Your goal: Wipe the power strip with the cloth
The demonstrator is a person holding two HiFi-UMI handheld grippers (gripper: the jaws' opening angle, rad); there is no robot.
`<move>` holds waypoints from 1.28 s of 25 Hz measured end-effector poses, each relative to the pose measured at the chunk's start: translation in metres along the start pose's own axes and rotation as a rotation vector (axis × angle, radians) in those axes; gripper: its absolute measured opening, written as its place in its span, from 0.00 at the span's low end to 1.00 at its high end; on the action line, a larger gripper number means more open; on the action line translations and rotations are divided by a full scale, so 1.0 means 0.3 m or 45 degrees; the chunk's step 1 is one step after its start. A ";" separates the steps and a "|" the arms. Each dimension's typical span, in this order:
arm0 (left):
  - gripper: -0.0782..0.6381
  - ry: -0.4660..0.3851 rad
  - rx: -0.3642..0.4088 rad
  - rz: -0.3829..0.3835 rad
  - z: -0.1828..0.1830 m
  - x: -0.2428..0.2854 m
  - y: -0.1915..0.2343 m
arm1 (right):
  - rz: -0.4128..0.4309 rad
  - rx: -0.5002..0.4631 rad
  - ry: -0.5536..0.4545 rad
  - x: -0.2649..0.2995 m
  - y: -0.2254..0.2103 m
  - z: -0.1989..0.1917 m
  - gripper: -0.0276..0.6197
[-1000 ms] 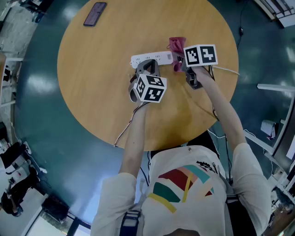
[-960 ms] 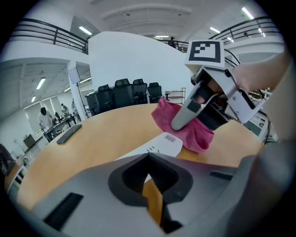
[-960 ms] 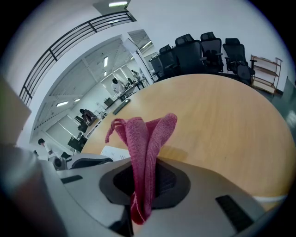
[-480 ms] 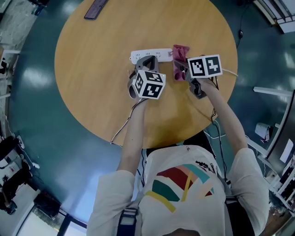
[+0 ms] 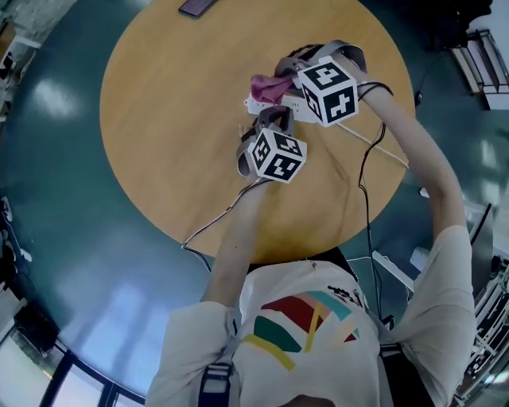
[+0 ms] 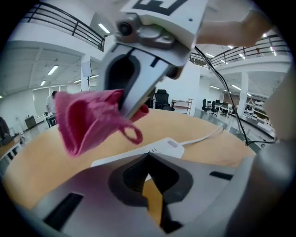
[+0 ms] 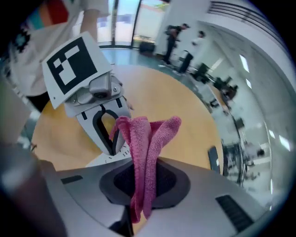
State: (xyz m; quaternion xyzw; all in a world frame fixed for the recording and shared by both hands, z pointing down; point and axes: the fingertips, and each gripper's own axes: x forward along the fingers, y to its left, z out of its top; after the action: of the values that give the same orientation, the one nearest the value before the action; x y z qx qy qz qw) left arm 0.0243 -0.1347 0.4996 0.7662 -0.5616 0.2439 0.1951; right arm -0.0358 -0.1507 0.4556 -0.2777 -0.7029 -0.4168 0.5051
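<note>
A white power strip [image 5: 266, 103] lies on the round wooden table [image 5: 175, 143]; its length also shows in the left gripper view [image 6: 159, 149]. My left gripper [image 5: 270, 121] is shut, its tips down at the strip's near side. My right gripper [image 5: 285, 73] hangs over the strip's far side, shut on a pink cloth [image 5: 268, 86]. The cloth dangles from the jaws above the strip [image 6: 88, 121] and sticks out folded between them [image 7: 147, 143]. In the right gripper view the left gripper [image 7: 102, 121] stands just beyond the cloth.
A dark phone [image 5: 199, 6] lies at the table's far edge. The strip's white cord [image 5: 374, 143] runs off to the right over the table edge. Thin cables trail from both grippers toward the person. Teal floor surrounds the table.
My right gripper has rolled over and swung with the cloth from the strip's right end up and left, over the strip's far side. The left gripper has stayed at the strip.
</note>
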 end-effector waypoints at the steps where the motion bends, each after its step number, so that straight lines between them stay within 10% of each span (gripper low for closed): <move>1: 0.17 -0.003 -0.015 -0.003 0.010 0.001 0.006 | 0.056 -0.149 -0.010 0.018 -0.025 0.037 0.10; 9: 0.17 -0.028 -0.148 -0.026 0.023 -0.040 0.126 | 0.428 -0.879 -0.043 0.183 -0.113 0.328 0.10; 17: 0.17 -0.025 -0.191 -0.053 0.021 -0.066 0.188 | 0.684 -1.093 -0.011 0.241 -0.072 0.359 0.10; 32: 0.17 -0.032 -0.215 -0.028 -0.001 -0.075 0.197 | 0.570 -1.110 0.162 0.288 -0.184 0.207 0.10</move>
State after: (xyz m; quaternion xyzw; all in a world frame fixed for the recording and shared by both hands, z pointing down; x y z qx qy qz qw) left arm -0.0380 -0.1346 0.4879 0.7561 -0.5741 0.1839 0.2547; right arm -0.1394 -0.1271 0.5111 -0.5812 -0.3539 -0.5696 0.4610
